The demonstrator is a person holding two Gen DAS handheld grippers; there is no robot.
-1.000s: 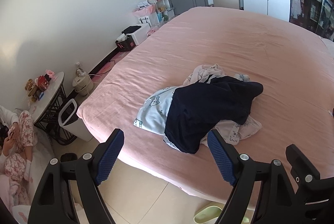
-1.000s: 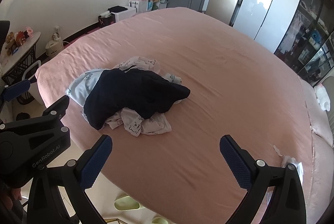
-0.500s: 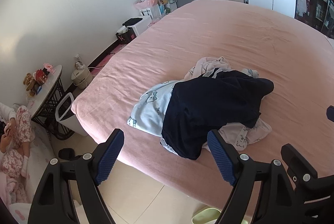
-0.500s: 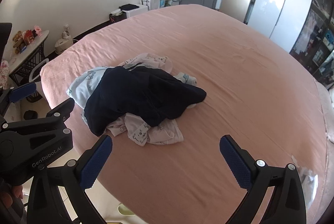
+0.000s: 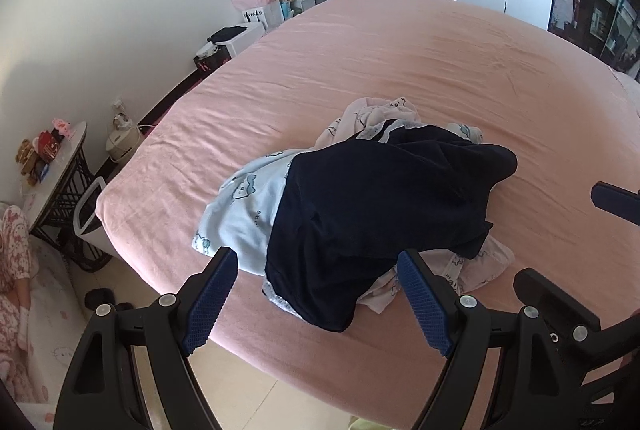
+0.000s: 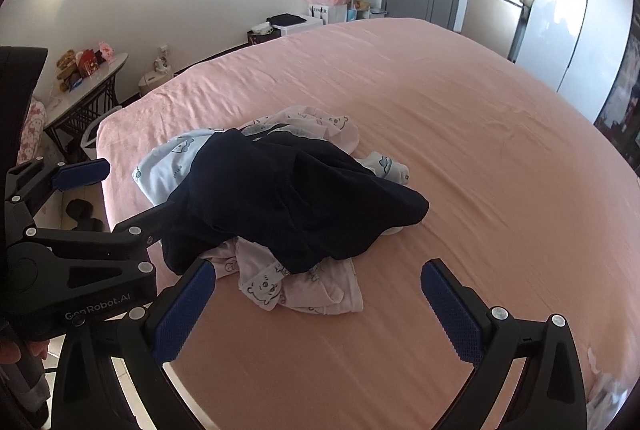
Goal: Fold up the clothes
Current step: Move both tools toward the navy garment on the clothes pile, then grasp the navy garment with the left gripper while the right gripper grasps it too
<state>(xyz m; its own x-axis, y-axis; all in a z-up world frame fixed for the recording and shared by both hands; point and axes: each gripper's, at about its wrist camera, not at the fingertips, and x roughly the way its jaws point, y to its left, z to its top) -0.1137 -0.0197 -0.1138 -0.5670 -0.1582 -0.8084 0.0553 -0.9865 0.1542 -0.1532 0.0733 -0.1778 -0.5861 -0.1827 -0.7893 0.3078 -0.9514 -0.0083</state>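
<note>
Both grippers are held wide open and empty above the near edge of a pink-sheeted bed (image 5: pixel 400 61): the left gripper (image 5: pixel 320 302) before a crumpled dark navy garment (image 5: pixel 384 205), the right gripper (image 6: pixel 320 306) beside it. The navy garment is draped over a pale blue printed garment (image 5: pixel 244 205) and a pale pink printed garment (image 6: pixel 304 290), heaped near that edge.

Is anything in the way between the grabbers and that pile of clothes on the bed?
Nothing visible is. The left gripper and right gripper both hang open over the near edge of the pink bed, with only bare sheet before the pile. The dark navy garment lies on top, covering the light blue and pink pieces.
</note>
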